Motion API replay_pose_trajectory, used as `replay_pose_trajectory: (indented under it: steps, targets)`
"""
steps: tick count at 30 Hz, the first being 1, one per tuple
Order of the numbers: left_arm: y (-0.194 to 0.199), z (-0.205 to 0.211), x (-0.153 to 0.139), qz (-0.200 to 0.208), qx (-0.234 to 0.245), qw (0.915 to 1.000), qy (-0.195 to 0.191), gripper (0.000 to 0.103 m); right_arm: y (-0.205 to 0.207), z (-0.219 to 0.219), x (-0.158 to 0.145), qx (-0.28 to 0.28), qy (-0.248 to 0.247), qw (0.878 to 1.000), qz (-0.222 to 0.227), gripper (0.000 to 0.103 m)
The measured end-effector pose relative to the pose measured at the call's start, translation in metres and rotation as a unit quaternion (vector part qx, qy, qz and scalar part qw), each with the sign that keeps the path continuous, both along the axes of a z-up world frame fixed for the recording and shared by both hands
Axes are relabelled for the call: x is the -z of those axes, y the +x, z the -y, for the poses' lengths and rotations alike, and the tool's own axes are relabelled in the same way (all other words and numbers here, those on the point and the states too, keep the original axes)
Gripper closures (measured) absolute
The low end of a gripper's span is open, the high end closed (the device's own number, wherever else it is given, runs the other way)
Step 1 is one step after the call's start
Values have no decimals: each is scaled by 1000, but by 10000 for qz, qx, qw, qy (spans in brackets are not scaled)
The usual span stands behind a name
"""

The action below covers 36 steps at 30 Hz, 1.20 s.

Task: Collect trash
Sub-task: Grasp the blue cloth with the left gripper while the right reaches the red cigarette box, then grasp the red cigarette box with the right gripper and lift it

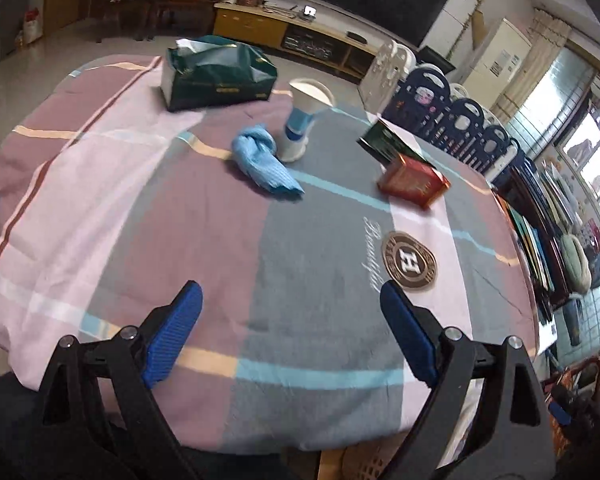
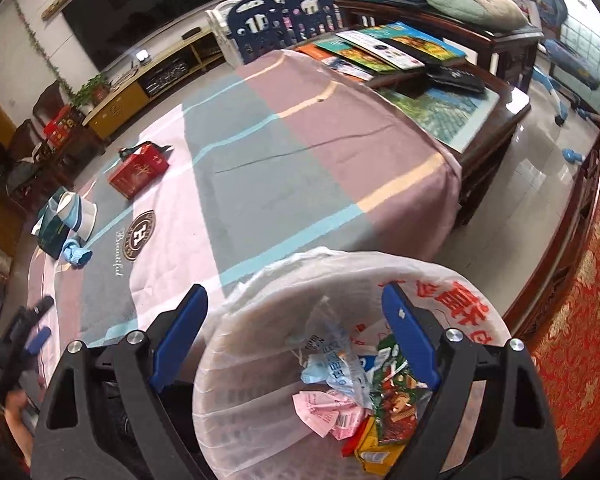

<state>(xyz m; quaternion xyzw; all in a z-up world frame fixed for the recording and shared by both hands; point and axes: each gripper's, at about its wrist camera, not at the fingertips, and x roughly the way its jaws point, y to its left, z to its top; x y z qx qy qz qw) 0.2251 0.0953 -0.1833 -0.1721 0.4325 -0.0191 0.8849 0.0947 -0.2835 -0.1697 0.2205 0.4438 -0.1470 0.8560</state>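
A bin lined with a white plastic bag (image 2: 440, 272) stands beside the table, holding several crumpled wrappers (image 2: 340, 384). My right gripper (image 2: 296, 308) is open and empty right above the bin's mouth. My left gripper (image 1: 292, 300) is open and empty over the near part of the checked tablecloth (image 1: 180, 220). On the table lie a crumpled blue cloth (image 1: 266, 162), a blue-and-white paper cup (image 1: 304, 120), a red box (image 1: 414, 180) and a dark green box (image 1: 386, 144). The red box (image 2: 138, 170), cup (image 2: 74, 212) and cloth (image 2: 76, 254) also show in the right wrist view.
A green tissue box (image 1: 216, 72) stands at the table's far side. A low wooden table with books (image 2: 400, 52) is to the right of the cloth-covered table. The left gripper (image 2: 28, 328) shows at the left edge. A red patterned sofa (image 2: 580, 320) flanks the bin.
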Motion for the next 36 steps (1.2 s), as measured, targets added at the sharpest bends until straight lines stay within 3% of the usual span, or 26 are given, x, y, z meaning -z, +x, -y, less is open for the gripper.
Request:
replay_pose_trajectory:
  steps: [5,13,17,19,21,22,24,26,30,36]
  targets:
    - [44,-45,6,-76,-589,9982,84,13,18,-18,4,-331,-84,9994,-38,16]
    - [113,-30,19,-26,89,9986,523,13,48,-37,20,-542,-86,9982,-251,16]
    - [144,0,36,-148,481,9900,1317,13,77,-49,18,-710,66,9971,-250,16]
    - [154,4,47,-243,562,9903,1248,20,102,-60,15,-934,68,9952,-266,16]
    - [159,2,57,-367,609,9920,1046,50,130,-72,12,-1153,31,9931,-191,16]
    - [158,1,58,-330,574,9918,1097,52,150,-80,10,-1254,-74,9920,-116,16]
    - [156,-2,58,-353,609,9908,1152,73,184,-91,8,-1365,-286,9902,38,16]
    - [149,-15,52,-316,503,9944,869,77,222,-99,9,-1388,-255,9898,186,16]
    - [123,-31,35,-142,179,9980,582,78,296,-104,20,-1118,406,9929,73,16]
    - [91,-46,20,46,-38,9997,222,78,344,-105,47,-288,1409,9891,-319,16]
